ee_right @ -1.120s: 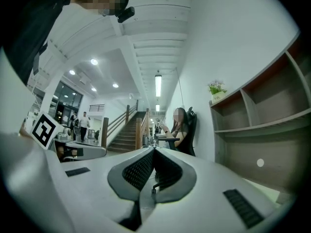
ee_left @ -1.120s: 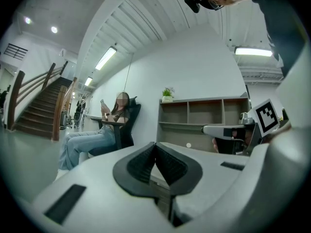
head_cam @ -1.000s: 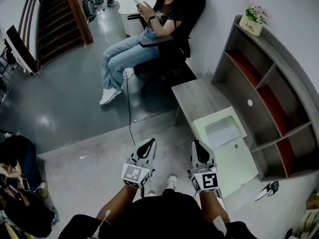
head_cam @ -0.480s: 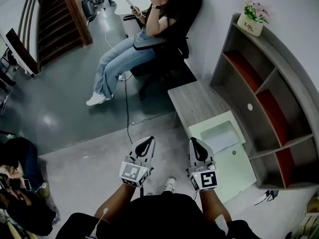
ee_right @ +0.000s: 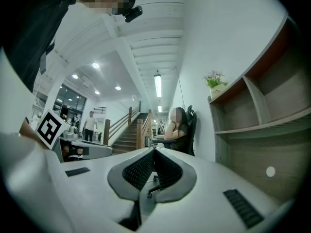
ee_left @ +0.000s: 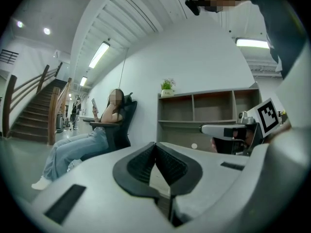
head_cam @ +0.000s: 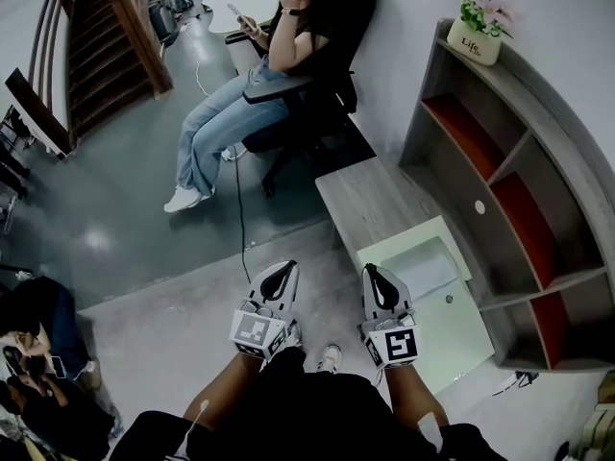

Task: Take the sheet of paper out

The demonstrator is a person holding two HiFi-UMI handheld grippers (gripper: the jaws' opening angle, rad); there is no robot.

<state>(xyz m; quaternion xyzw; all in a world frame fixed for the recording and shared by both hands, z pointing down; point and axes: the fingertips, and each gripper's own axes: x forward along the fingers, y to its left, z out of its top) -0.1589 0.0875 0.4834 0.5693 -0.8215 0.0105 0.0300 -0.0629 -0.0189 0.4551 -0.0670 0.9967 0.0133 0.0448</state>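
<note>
A white sheet of paper lies in the recessed tray of a pale green box that sits on the low wooden table, right of centre in the head view. My left gripper and right gripper are held side by side and level over the floor, short of the box. The right one is nearest its left edge. Both are shut with nothing between the jaws, as the left gripper view and the right gripper view confirm. The paper is hidden in both gripper views.
A grey shelf unit with red-backed compartments stands against the right wall, a potted plant on top. A person sits in a black chair beyond the table. A cable crosses the floor. A staircase rises at the upper left.
Both grippers and my view have advanced towards the table and shelf. The seated person has raised a hand to the face. The jaws stay shut.
</note>
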